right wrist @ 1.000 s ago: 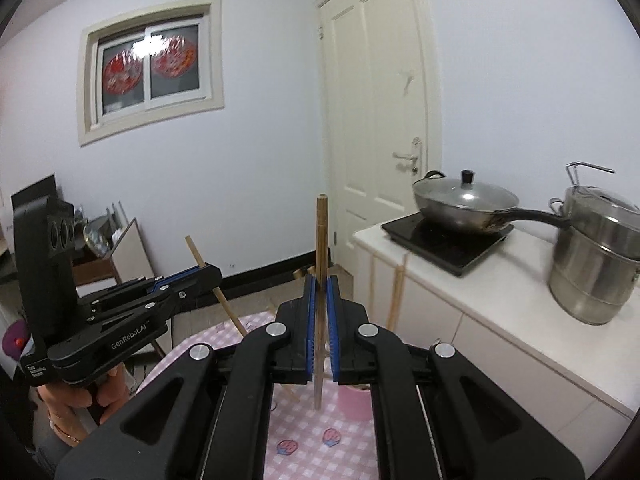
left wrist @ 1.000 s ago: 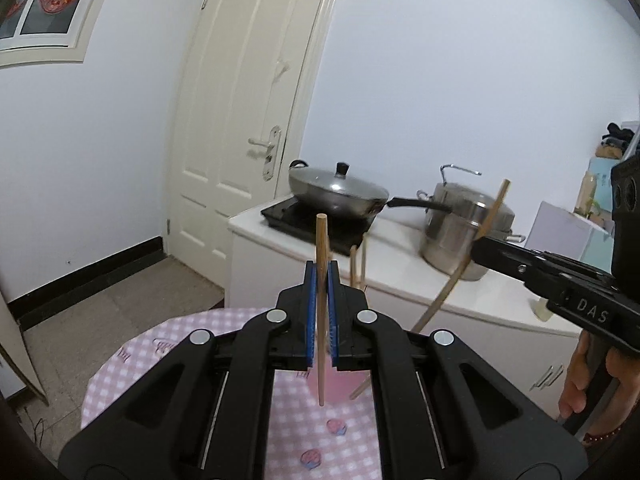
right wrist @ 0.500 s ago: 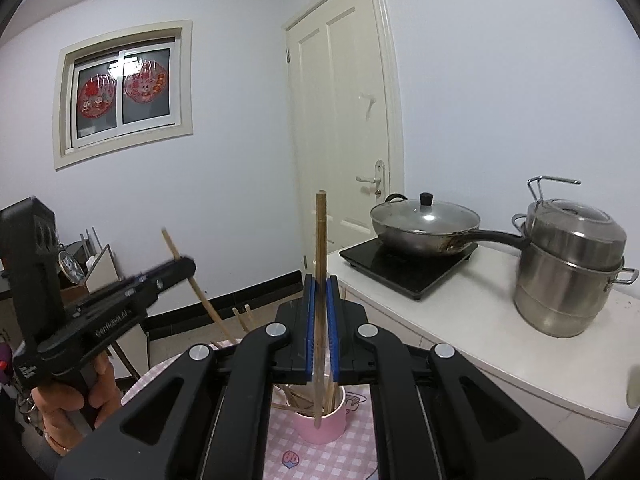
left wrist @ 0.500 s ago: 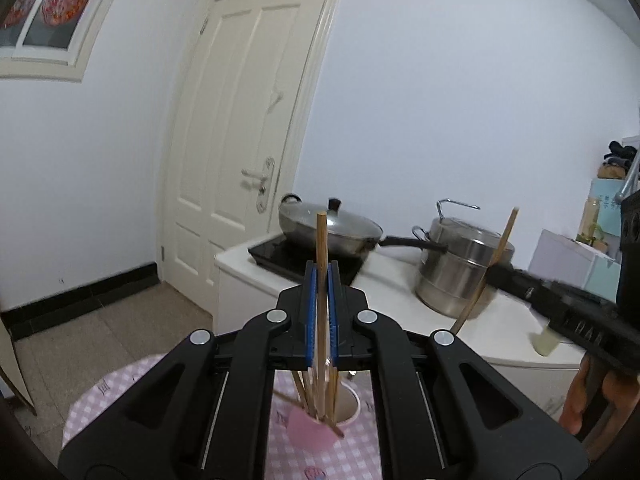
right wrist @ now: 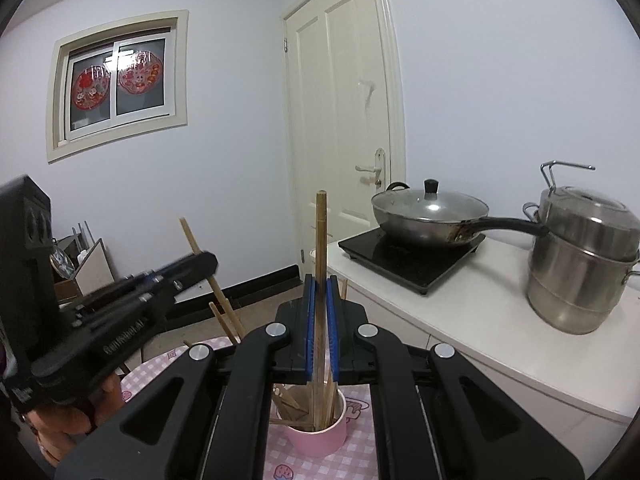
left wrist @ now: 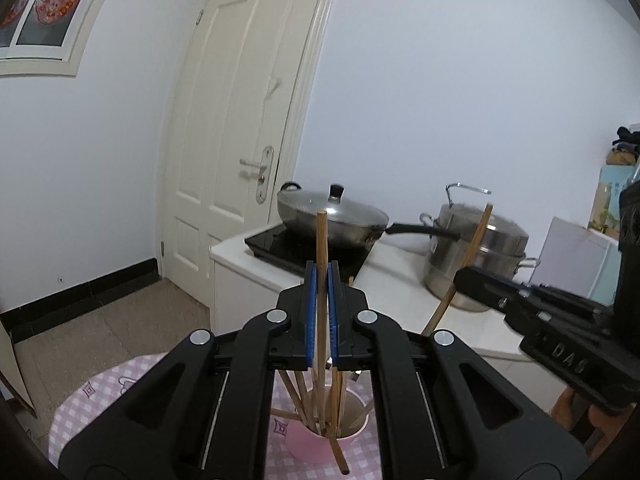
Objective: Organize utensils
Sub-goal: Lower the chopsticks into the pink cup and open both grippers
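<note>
My left gripper (left wrist: 320, 276) is shut on a wooden chopstick (left wrist: 321, 248) held upright, its lower end reaching into a pink cup (left wrist: 316, 446) with several chopsticks in it. My right gripper (right wrist: 320, 288) is shut on another upright chopstick (right wrist: 320, 240), its lower end inside the same pink cup (right wrist: 320, 438). In the left wrist view the right gripper (left wrist: 460, 278) comes in from the right with its chopstick (left wrist: 472, 248) slanted. In the right wrist view the left gripper (right wrist: 212, 260) comes in from the left with its chopstick (right wrist: 192, 236).
The cup stands on a round table with a pink checked cloth (left wrist: 100, 400). Behind it is a white counter (right wrist: 480, 320) with a black hob (right wrist: 408, 256), a lidded wok (right wrist: 428, 212) and a steel steamer pot (right wrist: 584, 264). A white door (left wrist: 240, 140) is beyond.
Both grippers moved down and in over the pink cup. The chopsticks' lower ends now reach into it. The cup has come into view under the jaws.
</note>
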### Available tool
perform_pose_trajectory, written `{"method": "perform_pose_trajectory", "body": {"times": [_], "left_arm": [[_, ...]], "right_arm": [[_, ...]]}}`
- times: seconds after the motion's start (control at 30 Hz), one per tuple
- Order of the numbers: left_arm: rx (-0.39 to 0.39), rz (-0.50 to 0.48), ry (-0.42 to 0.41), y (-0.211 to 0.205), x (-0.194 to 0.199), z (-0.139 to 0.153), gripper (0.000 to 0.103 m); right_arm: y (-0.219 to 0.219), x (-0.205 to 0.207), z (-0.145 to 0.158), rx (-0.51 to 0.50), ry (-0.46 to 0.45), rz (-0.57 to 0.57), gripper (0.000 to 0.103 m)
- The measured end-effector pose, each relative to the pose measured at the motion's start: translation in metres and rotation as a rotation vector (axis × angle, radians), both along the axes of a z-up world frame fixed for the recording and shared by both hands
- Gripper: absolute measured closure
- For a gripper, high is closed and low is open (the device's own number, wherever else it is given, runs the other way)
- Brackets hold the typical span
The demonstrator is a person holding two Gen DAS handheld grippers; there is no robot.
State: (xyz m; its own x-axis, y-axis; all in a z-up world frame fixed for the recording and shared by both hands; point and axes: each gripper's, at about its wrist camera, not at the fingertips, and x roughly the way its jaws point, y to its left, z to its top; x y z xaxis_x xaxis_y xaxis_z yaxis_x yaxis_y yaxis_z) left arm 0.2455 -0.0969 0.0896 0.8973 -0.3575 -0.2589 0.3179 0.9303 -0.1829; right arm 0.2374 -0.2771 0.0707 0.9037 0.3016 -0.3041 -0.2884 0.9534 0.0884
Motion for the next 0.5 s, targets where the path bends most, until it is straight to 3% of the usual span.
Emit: {"method": "perform_pose_trajectory", "body": {"times": [0.17,0.5], "left_arm": [[0.039,-0.013,0.049,-0.006,0.012,-0.022,0.098],[0.080,-0.038,0.123,-0.011,0.022,-0.049,0.098]], "right_arm": [[0.000,0.003,-0.001,0.003,-0.003,0.000,0.099],[0.014,0.023,-0.038,-0.018,0.106,0.015,0.099]]}}
